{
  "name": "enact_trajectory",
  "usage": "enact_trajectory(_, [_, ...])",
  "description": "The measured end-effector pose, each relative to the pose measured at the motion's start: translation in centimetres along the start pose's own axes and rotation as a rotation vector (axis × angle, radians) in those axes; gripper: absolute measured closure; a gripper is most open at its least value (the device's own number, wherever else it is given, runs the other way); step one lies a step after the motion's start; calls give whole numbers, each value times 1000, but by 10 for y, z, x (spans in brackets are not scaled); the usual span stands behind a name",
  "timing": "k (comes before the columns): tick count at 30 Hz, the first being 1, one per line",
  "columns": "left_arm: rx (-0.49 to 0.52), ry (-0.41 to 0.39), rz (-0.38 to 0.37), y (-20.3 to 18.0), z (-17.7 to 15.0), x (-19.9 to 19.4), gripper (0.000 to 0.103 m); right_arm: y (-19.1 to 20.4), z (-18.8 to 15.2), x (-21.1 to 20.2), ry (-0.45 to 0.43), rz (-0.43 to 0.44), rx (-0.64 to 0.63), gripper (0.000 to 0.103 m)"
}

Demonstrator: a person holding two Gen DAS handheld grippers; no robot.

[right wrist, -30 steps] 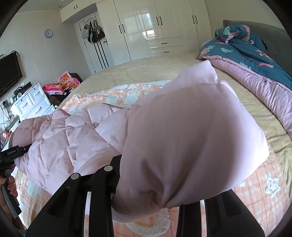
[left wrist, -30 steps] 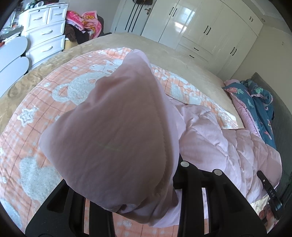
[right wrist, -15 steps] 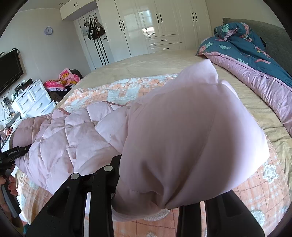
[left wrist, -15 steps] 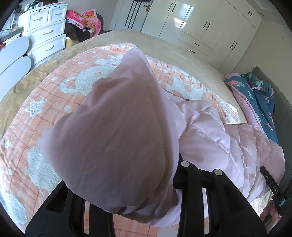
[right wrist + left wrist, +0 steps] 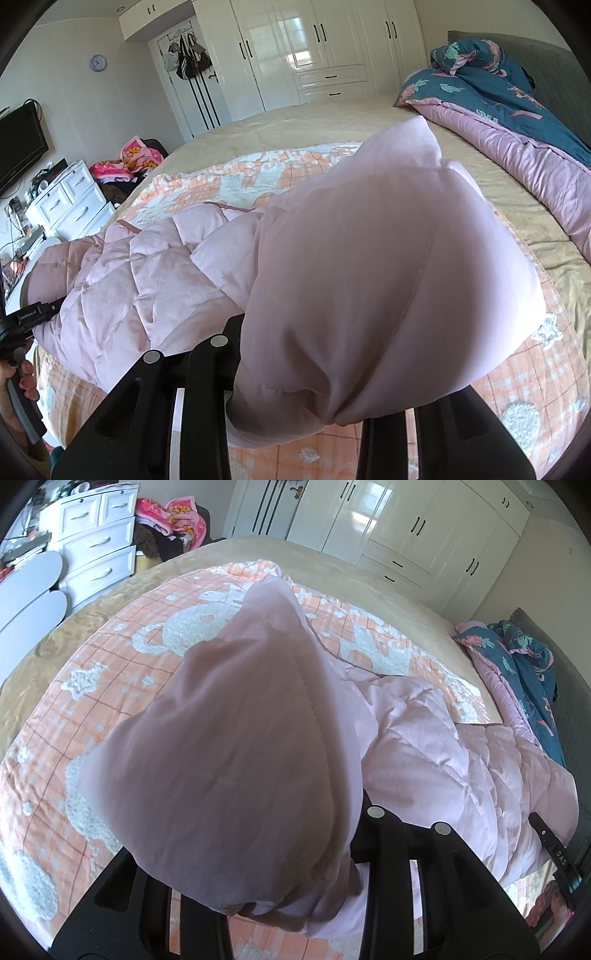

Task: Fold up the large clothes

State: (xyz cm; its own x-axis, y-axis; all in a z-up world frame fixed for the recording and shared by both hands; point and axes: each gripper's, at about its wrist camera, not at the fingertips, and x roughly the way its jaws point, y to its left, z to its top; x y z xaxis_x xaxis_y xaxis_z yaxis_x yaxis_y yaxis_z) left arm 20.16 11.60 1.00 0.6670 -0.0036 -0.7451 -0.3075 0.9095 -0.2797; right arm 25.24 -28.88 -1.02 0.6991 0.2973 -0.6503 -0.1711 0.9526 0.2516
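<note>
A pale pink quilted jacket (image 5: 424,746) is stretched between my two grippers above the bed. In the left wrist view a smooth bunch of its fabric (image 5: 240,757) drapes over my left gripper (image 5: 266,878), which is shut on it; the fingertips are hidden. In the right wrist view the jacket (image 5: 147,280) runs off to the left, and another puffed bunch (image 5: 388,277) covers my right gripper (image 5: 314,406), also shut on it. Each view shows the other gripper at the jacket's far end: the right gripper (image 5: 554,853) and the left gripper (image 5: 29,317) with a hand (image 5: 22,373).
An orange-and-white blanket (image 5: 92,701) lies on the beige bedspread (image 5: 295,125) under the jacket. A teal floral quilt (image 5: 498,85) is heaped by the headboard. A white dresser (image 5: 96,546), a pile of pink clothes (image 5: 173,513) and white wardrobes (image 5: 314,48) line the walls.
Both grippers have carried the jacket a short way across the bed, so more of the blanket shows beneath it. Both grips look the same.
</note>
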Motion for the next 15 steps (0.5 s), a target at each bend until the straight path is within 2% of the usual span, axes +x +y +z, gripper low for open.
enact_trajectory(15, [23,6,0,10,-27,-16,76,-6,-27,-17,7,8,20,73])
